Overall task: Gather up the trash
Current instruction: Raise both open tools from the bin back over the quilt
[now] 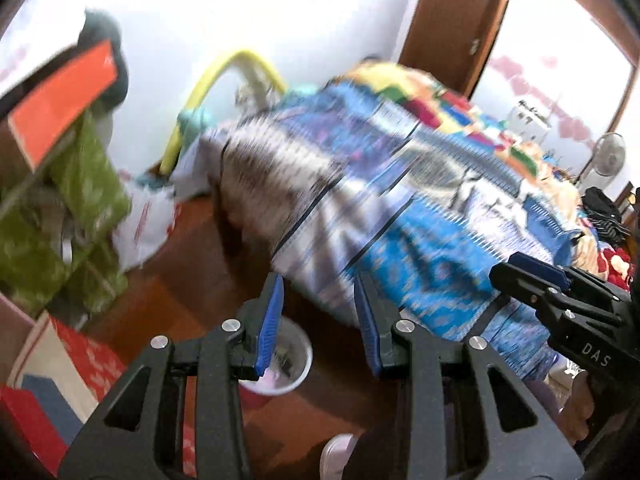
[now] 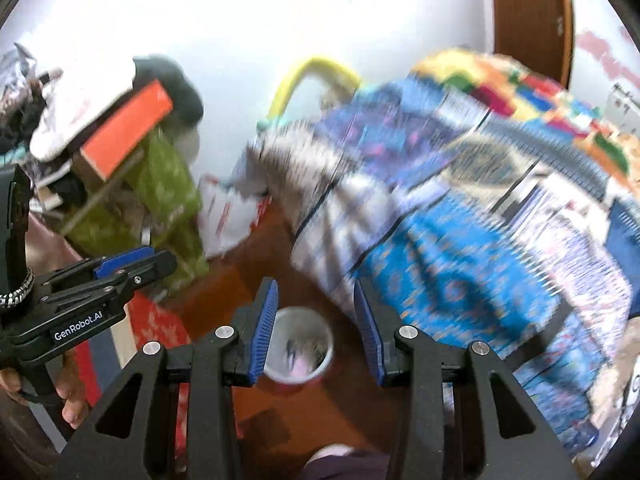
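A small white waste bin (image 2: 301, 347) stands on the brown floor below both grippers, with bits of trash inside; in the left wrist view the waste bin (image 1: 289, 362) shows beside the left blue pad. My left gripper (image 1: 319, 312) is open, with nothing between its fingers. My right gripper (image 2: 315, 312) is open too, empty, high above the bin. Each gripper shows in the other's view: the right gripper (image 1: 520, 270) at the right edge, the left gripper (image 2: 132, 260) at the left edge, held by a hand (image 2: 72, 400). Both views are blurred.
A bed with a blue patterned blanket (image 1: 420, 216) fills the right side. At the left stand cluttered shelves with an orange box (image 1: 60, 100), green cloth (image 1: 80, 208) and a white plastic bag (image 1: 148, 220). A red mat (image 2: 156, 328) lies on the floor. A wooden door (image 1: 452, 20) stands behind.
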Motion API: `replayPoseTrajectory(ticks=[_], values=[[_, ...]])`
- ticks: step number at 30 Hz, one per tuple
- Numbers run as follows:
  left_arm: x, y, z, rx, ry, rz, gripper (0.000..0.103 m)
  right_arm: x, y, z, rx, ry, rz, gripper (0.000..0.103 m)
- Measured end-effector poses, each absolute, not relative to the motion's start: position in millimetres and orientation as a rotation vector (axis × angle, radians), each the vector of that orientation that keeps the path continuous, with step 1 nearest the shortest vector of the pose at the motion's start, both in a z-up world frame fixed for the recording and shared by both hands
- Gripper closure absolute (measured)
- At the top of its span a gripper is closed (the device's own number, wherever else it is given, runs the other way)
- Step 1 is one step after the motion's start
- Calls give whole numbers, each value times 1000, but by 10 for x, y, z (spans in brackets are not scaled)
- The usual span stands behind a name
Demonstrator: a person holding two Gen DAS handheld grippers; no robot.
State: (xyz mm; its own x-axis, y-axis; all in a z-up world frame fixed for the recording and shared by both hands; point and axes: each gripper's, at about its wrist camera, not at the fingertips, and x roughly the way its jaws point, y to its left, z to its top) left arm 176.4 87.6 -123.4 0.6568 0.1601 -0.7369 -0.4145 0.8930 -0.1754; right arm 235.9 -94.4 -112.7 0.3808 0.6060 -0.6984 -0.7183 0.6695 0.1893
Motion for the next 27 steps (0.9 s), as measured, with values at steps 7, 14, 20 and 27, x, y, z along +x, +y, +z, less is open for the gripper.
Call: replayPoseTrajectory(ticks=[7,14,20,27], values=[[2035,349,-681,-262,651,234,63,2409,-1531,-506,-111,538,738,63],[2562,-104,-509,-172,628,169,37,2803,-2112,-282,-81,427,575,31],[3085,-434,-562,-155,645,92,37,3256,-2544,-382,-49,464,471,31],[3793,-653,-867,-153,692,21,37,3772,-2959,-723,-28,557,367,30]])
